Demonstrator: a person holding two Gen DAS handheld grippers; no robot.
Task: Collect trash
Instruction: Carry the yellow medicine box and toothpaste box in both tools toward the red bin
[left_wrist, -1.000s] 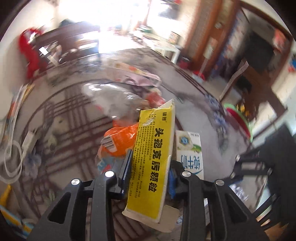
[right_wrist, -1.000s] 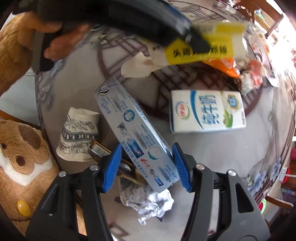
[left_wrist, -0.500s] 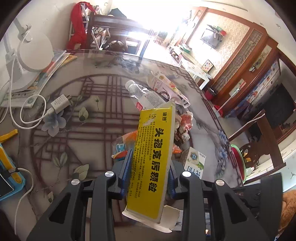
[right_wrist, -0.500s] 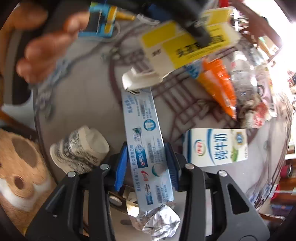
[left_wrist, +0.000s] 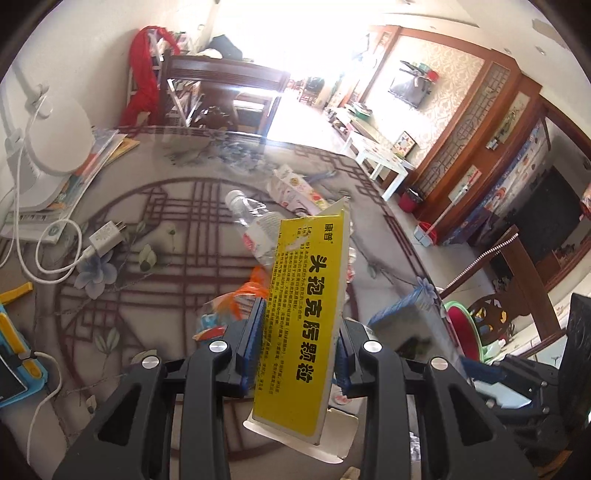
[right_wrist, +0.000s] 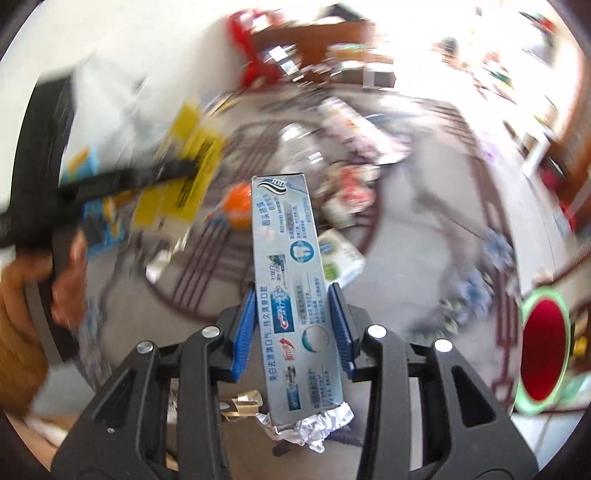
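My left gripper (left_wrist: 301, 334) is shut on a flat yellow medicine box (left_wrist: 308, 314) and holds it upright above the patterned table (left_wrist: 166, 229). My right gripper (right_wrist: 291, 325) is shut on a long silver-blue toothpaste box (right_wrist: 291, 284), lifted off the table. The yellow box also shows blurred in the right wrist view (right_wrist: 188, 170). Loose trash lies on the table: a clear plastic bottle (left_wrist: 251, 218), an orange wrapper (left_wrist: 251, 291), a milk carton (right_wrist: 340, 254) and crumpled foil (right_wrist: 314, 428).
A white lamp base (left_wrist: 48, 147) on books, a charger with cable (left_wrist: 103, 236) and a blue-yellow device (left_wrist: 14, 354) sit at the table's left. A red bin with a green rim (right_wrist: 543, 354) stands on the floor at right. Chairs stand beyond the table.
My right gripper has lifted the toothpaste box off the table and swung up toward the room. My left gripper keeps the yellow box and has risen a little.
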